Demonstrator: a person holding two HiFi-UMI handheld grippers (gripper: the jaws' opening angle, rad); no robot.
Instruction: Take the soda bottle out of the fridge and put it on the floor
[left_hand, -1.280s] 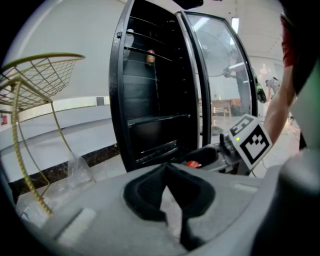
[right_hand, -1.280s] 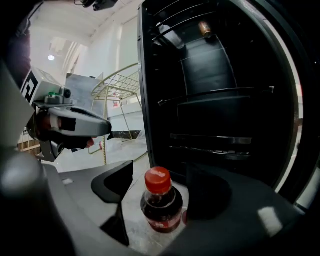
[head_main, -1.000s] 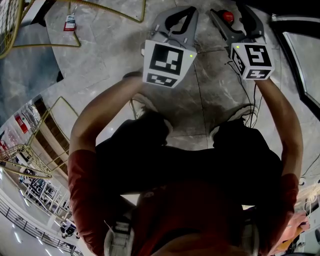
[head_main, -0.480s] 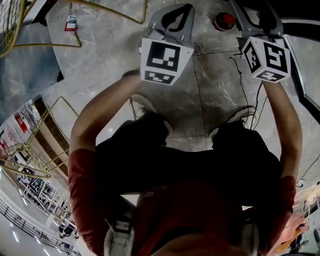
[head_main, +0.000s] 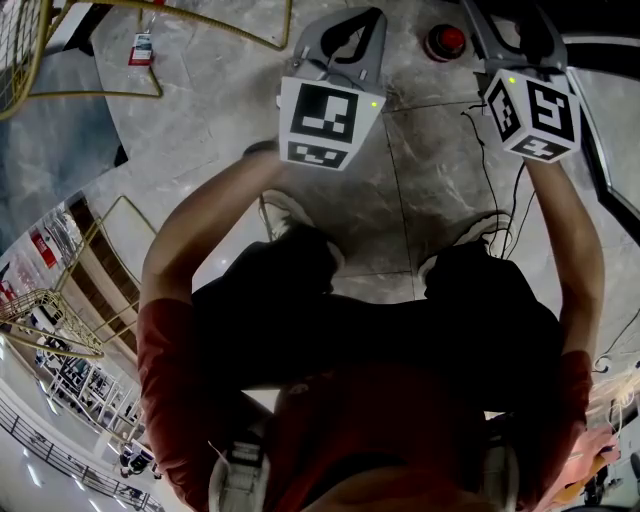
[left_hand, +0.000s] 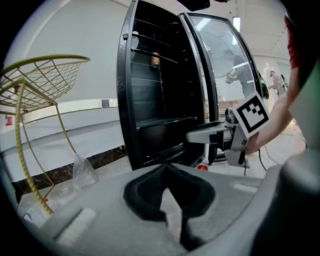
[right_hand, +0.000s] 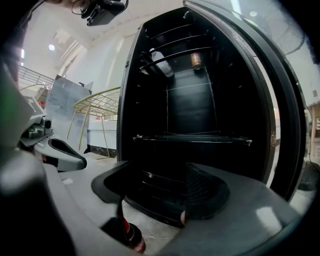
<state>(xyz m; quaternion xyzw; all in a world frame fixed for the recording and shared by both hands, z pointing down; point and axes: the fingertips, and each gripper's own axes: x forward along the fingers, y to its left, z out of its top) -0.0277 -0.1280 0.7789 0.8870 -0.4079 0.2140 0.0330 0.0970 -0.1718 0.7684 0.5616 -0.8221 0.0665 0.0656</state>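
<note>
Just now right gripper (right_hand: 155, 200) drew rightward clear of soda bottle (head_main: 445, 41), jaws apart; left gripper (left_hand: 168, 170) closed on nothing; bottle stands on floor (head_main: 420, 180), so task looks finished.

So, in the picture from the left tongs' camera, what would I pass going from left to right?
Yellow wire basket → clear plastic bag → open black fridge → right tongs → person's forearm.
</note>
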